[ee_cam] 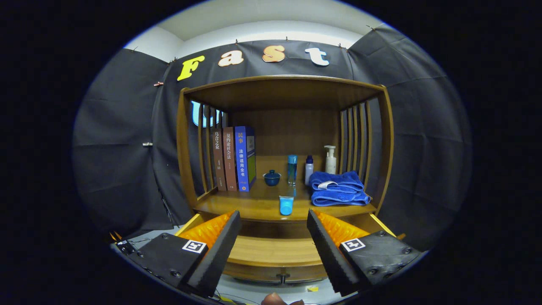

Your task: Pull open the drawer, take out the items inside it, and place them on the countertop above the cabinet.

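On the countertop [254, 205] of the wooden cabinet [186, 148], a small blue tube [286, 205] stands at the near edge, just beyond the gripper [274, 226], whose fingers are spread wide with nothing between them. Below, the drawer [275, 254] is pulled out. Farther back stand three books [233, 159] on the left, a lidded cup [272, 178], two bottles [292, 169], a pump bottle [330, 160], and a folded blue towel [338, 188] on the right.

Hand-held gripper [274, 237] level, fingers [220, 250] spread wide, nothing btwn them, no contact w/ anything
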`<state>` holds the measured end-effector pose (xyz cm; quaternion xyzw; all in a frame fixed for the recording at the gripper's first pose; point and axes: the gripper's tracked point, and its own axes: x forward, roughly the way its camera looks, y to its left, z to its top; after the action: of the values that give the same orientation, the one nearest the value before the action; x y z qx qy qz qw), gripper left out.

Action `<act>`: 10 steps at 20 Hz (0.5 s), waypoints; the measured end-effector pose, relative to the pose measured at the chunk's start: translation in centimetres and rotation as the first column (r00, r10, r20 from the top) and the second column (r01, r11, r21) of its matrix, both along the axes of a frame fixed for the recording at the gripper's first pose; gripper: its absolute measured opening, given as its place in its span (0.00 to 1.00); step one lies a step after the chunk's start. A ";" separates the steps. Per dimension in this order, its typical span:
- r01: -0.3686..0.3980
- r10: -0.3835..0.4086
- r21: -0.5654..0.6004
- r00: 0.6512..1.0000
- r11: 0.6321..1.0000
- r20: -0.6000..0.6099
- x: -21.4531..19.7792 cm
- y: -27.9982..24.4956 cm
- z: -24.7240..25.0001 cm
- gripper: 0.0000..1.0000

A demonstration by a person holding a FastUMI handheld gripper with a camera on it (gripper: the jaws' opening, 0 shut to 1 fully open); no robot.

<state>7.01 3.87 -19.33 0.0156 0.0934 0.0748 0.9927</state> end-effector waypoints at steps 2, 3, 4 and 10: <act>0.018 -0.018 0.009 1.000 1.000 0.007 -1.7 -0.4 -1.8 1.00; 0.028 -0.028 0.005 1.000 1.000 0.012 -2.3 -0.7 -2.8 0.99; 0.034 -0.034 -0.004 0.999 0.999 0.008 -2.7 -1.1 -3.6 0.99; 0.048 -0.047 0.006 0.993 0.999 -0.110 -4.6 -1.9 -12.7 0.99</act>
<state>2.41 1.93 -32.01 0.0260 0.1473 0.0504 0.9875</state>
